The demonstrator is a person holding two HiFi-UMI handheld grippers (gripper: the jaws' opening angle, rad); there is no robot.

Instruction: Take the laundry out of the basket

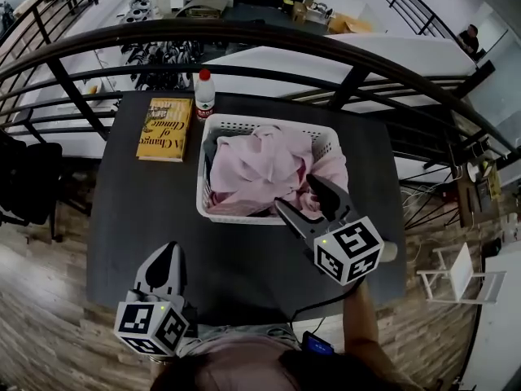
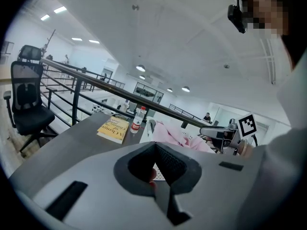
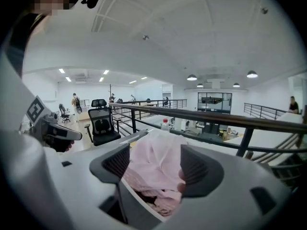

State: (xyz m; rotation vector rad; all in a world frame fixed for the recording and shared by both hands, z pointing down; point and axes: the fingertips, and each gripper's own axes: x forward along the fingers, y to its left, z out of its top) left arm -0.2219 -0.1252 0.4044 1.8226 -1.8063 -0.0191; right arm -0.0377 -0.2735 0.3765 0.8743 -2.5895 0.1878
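Note:
A white slotted basket (image 1: 244, 122) stands on the dark table (image 1: 130, 218), heaped with pink laundry (image 1: 256, 169). My right gripper (image 1: 297, 192) hovers at the basket's near right corner, its jaws open above the cloth. In the right gripper view the pink laundry (image 3: 156, 162) shows in the gap of the gripper (image 3: 156, 159), and neither pad presses on it. My left gripper (image 1: 167, 252) hangs over the table's near left part, well short of the basket, fingertips together and holding nothing. From the left gripper view the gripper (image 2: 154, 145) faces the laundry (image 2: 180, 133).
A yellow book (image 1: 165, 129) and a red-capped bottle (image 1: 204, 96) lie left of the basket at the table's far side. A black railing (image 1: 269, 35) curves behind the table. A black office chair (image 1: 24, 177) stands left. A cable trails under my right hand.

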